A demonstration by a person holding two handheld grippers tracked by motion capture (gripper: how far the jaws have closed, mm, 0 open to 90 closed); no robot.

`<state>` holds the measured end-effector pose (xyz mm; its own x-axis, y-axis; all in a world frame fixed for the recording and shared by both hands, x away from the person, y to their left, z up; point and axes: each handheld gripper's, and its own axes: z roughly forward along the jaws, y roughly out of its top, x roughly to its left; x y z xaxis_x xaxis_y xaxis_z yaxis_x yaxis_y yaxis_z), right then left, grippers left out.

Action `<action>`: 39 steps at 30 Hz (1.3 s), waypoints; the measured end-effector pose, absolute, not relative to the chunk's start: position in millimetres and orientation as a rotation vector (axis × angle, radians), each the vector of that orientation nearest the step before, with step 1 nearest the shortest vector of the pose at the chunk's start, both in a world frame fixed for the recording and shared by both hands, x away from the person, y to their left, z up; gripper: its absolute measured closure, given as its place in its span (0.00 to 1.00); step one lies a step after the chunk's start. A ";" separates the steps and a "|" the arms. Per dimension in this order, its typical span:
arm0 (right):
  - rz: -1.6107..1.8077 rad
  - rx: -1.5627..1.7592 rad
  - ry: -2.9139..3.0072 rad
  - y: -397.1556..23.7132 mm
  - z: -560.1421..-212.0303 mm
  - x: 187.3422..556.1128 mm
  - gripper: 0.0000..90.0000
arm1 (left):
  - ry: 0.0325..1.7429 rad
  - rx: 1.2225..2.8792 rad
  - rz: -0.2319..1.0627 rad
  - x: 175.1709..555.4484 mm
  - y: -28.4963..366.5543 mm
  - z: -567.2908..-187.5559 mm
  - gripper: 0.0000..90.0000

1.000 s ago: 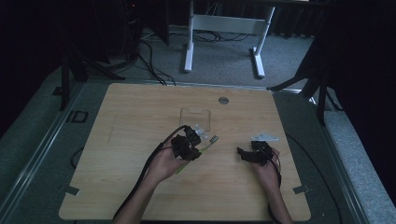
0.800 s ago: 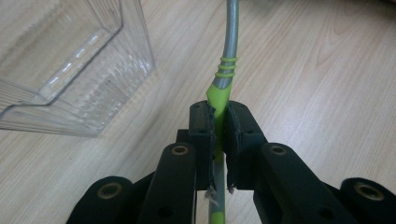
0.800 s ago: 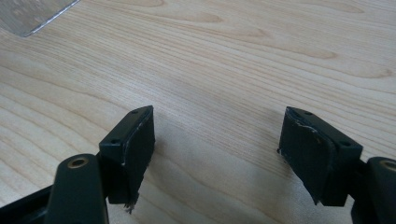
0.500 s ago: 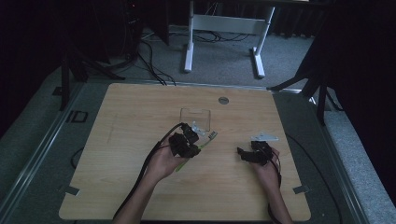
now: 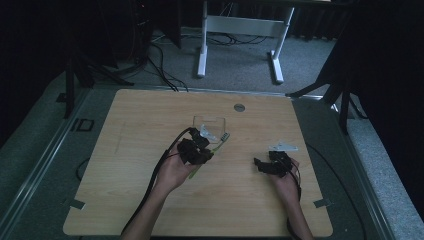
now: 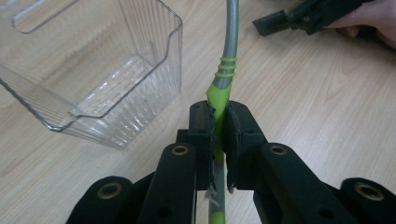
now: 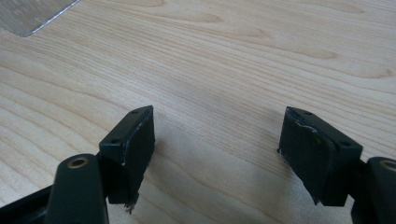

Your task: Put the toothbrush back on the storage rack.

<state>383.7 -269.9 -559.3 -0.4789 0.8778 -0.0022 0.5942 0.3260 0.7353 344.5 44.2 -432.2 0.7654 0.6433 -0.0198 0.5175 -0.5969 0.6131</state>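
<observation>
A green and grey toothbrush [image 6: 226, 60] is clamped between the pads of my left gripper [image 6: 219, 114], which is shut on its green grip. Its grey end points away from me, past the corner of a clear plastic bin [image 6: 93, 70]. In the high view the left gripper [image 5: 202, 147] sits mid-table just in front of the bin [image 5: 209, 124], with the toothbrush [image 5: 222, 139] slanting up to the right beside it. My right gripper [image 7: 217, 130] stands open over bare wood, nothing between its jaws. It rests to the right [image 5: 261, 164] on the table.
The wooden table [image 5: 150, 200] has a round metal grommet [image 5: 239, 107] near its far edge. Grey floor, cables and a white desk frame [image 5: 240, 30] lie beyond the table. The right hand and gripper [image 6: 308, 16] show at the top of the left gripper view.
The left gripper has shifted slightly, and the toothbrush's far end has swung a little farther away, toward the bin. The right gripper has stayed still.
</observation>
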 end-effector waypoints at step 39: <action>0.960 1.301 2.196 -270.0 -559.3 383.7 0.29 | 0.901 2.209 0.321 353.5 50.5 -426.1 0.91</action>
<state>383.7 -270.0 -559.3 -0.4794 0.8776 -0.0032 0.5939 0.3271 0.7351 353.5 50.5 -426.1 0.7251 0.6876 -0.0374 0.5089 -0.4986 0.7017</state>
